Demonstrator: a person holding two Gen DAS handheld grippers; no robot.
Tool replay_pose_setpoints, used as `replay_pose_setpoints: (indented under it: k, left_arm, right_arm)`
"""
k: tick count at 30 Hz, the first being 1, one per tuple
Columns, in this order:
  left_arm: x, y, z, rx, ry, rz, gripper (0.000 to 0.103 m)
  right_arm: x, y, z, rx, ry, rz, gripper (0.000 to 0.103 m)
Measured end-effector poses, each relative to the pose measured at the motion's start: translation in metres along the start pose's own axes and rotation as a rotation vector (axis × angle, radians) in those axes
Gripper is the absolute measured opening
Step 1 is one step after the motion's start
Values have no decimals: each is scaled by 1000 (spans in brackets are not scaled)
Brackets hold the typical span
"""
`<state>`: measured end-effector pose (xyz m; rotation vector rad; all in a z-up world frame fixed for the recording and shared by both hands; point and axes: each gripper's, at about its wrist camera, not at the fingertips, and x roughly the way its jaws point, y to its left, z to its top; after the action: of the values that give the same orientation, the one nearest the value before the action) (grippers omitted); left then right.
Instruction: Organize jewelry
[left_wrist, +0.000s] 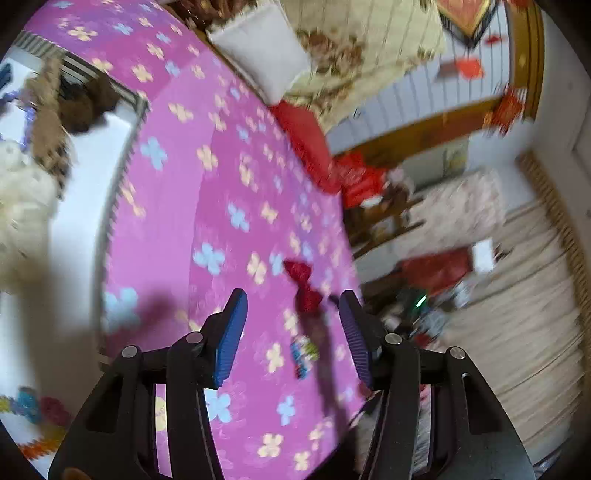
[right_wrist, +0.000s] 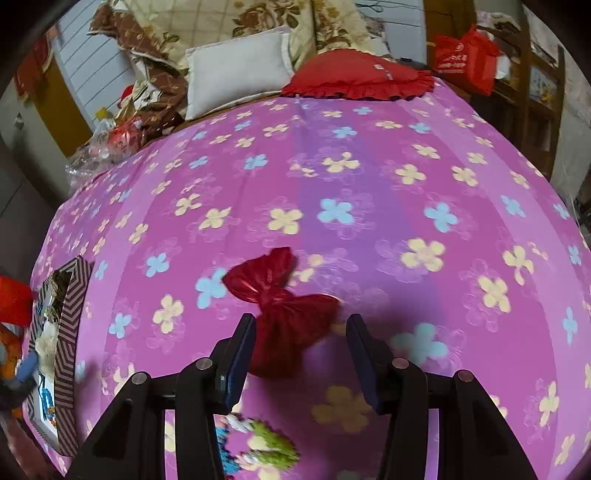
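Note:
A shiny red bow (right_wrist: 284, 306) lies on the pink flowered bedsheet (right_wrist: 369, 184). My right gripper (right_wrist: 301, 330) is open just above it, and the bow's lower lobe sits between the fingers without the pads pressing on it. In the left wrist view, the red bow (left_wrist: 303, 288) lies ahead of my left gripper (left_wrist: 293, 321), which is open and holds nothing. A small multicoloured fuzzy piece (left_wrist: 303, 355) rests on the sheet between the left fingers, and the same multicoloured piece (right_wrist: 258, 450) appears low in the right wrist view.
A striped-rim box (right_wrist: 68, 332) with a white inside (left_wrist: 81, 184) stands at the left, holding brown and cream fluffy pieces (left_wrist: 55, 122) and coloured beads (left_wrist: 33, 410). A white pillow (right_wrist: 236, 70) and a red cushion (right_wrist: 354, 75) lie at the head of the bed. The bed's edge drops to the floor (left_wrist: 517, 314).

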<state>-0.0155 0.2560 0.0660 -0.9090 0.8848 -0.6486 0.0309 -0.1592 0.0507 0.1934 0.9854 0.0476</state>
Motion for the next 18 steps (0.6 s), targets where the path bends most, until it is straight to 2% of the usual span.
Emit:
replay_pose_setpoints:
  k: [3,5,8,13,16,18]
  left_arm:
    - [-19,8,9,-51,-46,-63,62]
    - [-20,12,11,-77,-46,-87,66]
    - [-3,3,5,-43,-5,-32,66]
    - [41,-38,-28,167,88,129,66]
    - [66,-48,-49,225,120,192,66]
    - [83,-51,-61,242,151,219,60]
  right_arm:
    - [-5,-7,-8,-11,-8,-9,48]
    - [-6,-11,-13,-16,-9,-15,48]
    - [-4,-14,-16,-31,0,-8,48]
    - [9,-2,-5,-99,1,20,48]
    - [23,9,5,-137,-17,29,48]
    - [37,14,10,-153,-10,39,48]
